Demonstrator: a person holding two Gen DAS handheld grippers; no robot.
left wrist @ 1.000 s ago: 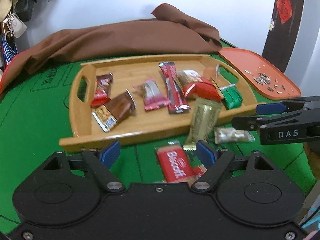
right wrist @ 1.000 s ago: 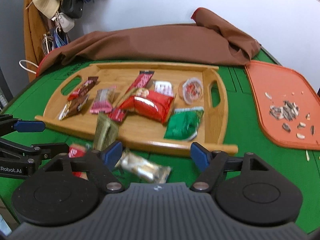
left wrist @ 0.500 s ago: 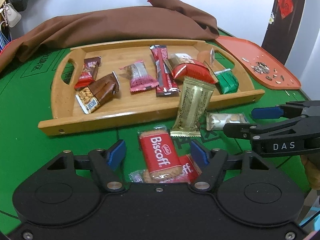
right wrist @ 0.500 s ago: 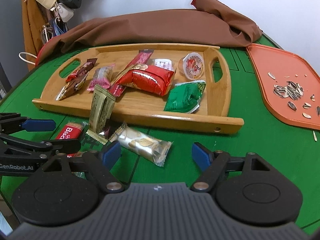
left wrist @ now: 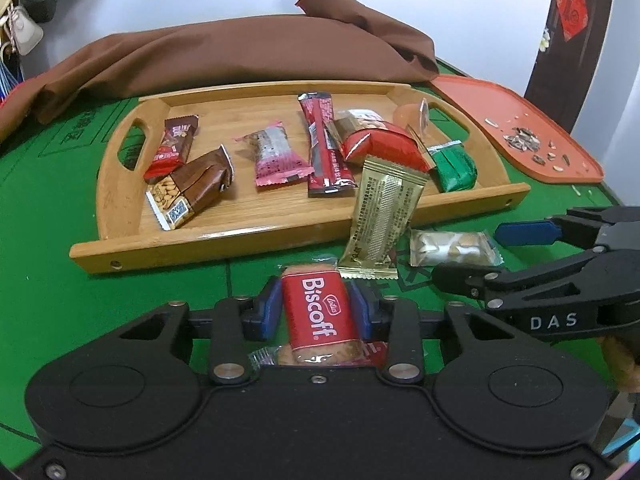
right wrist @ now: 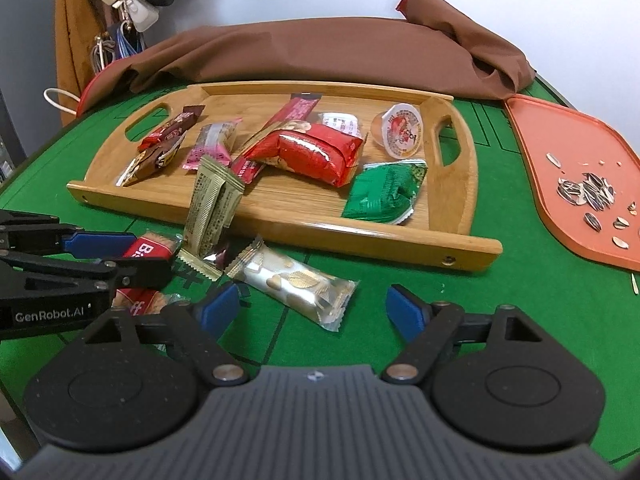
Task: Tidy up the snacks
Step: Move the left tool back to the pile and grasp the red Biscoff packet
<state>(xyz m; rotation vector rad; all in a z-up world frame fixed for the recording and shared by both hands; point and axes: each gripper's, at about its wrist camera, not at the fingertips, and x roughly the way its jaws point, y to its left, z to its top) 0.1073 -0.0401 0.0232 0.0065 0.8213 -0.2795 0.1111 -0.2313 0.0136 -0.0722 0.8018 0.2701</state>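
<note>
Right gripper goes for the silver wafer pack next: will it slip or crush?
The silver wafer pack lies flat on the green table, so probably light. Its glossy film may slide. The pieces inside look brittle; the open right gripper should close gently.

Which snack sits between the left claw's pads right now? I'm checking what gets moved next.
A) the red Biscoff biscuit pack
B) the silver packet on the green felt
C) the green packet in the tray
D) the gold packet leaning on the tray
A: the left claw has just been closing, and its blue pads press both sides of the red Biscoff biscuit pack.
</note>
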